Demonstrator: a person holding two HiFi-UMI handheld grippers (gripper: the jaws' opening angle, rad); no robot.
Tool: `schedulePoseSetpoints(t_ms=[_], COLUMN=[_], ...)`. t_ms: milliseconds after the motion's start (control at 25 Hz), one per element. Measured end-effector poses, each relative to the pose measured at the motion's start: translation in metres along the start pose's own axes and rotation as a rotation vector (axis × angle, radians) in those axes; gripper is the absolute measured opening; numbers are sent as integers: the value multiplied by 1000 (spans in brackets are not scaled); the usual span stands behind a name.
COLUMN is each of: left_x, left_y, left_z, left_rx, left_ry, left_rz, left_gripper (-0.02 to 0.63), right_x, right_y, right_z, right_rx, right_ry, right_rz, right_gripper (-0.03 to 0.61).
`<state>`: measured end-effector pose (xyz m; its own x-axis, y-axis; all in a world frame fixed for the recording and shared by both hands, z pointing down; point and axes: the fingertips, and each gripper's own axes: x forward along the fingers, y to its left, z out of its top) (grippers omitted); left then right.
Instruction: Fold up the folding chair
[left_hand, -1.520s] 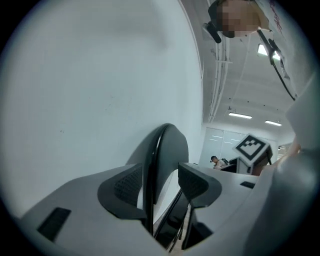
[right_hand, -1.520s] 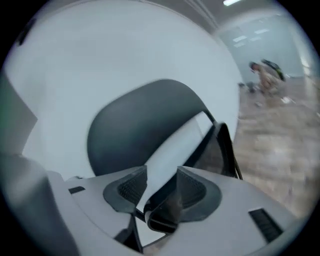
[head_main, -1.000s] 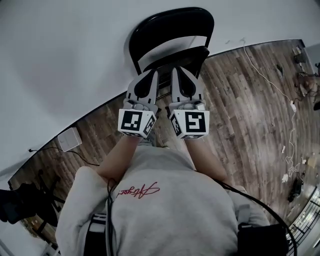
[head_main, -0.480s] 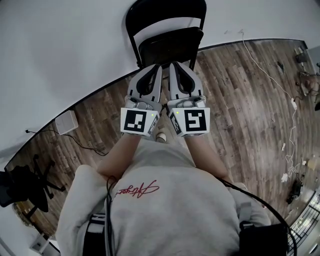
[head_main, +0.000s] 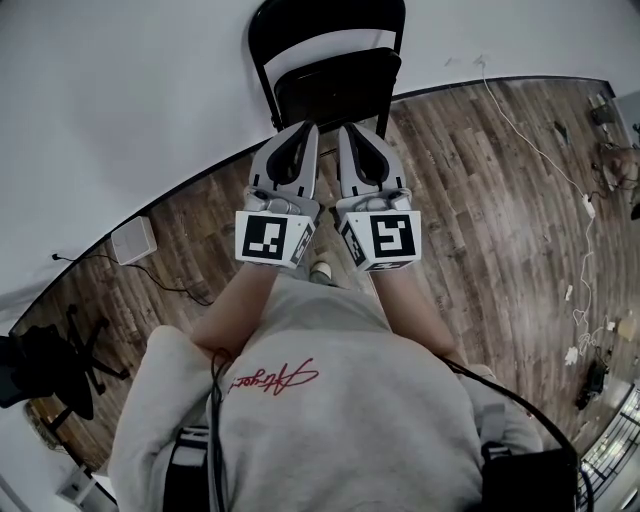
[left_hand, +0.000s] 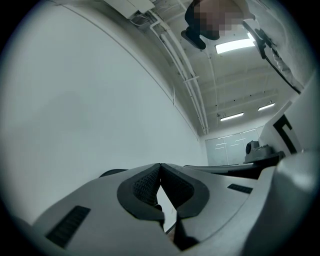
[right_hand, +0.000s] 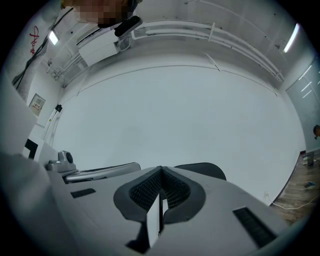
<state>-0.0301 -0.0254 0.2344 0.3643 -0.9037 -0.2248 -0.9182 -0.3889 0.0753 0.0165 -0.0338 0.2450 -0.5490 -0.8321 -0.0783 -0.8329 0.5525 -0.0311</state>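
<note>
A black folding chair (head_main: 330, 70) stands unfolded against the white wall at the top of the head view, seat (head_main: 335, 92) toward me. My left gripper (head_main: 307, 127) and right gripper (head_main: 345, 130) are held side by side just in front of the seat, both shut with nothing between the pads. I cannot tell whether the tips touch the seat. In the left gripper view the gripper (left_hand: 160, 166) points at the wall, with a dark sliver of the chair (left_hand: 112, 173) behind it. The right gripper (right_hand: 160, 170) likewise hides most of the chair back (right_hand: 202, 170).
A wood floor (head_main: 480, 200) runs along the white wall (head_main: 120, 90). A white cable (head_main: 535, 150) trails at the right and a small white box (head_main: 133, 241) sits by the wall at left. Dark equipment (head_main: 45, 370) stands at the lower left.
The chair has drawn away toward the top of the head view, so I have backed off from it. Both grippers stay shut and side by side, now just short of the seat.
</note>
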Motion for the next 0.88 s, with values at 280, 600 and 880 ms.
schedulePoseSetpoints(t_ms=[280, 600, 880], left_x=[-2, -6, -8], left_y=[4, 19, 25], left_z=[-3, 1, -1], left_rx=[-14, -19, -22], left_ry=[4, 1, -1], left_rz=[19, 40, 52], left_gripper=[15, 15, 15], right_x=[2, 8, 12], right_y=[7, 14, 18], right_z=[1, 4, 1], right_rx=[-5, -4, -5], right_ry=[-4, -10, -8], right_rz=[33, 34, 38], right_gripper=[15, 15, 15])
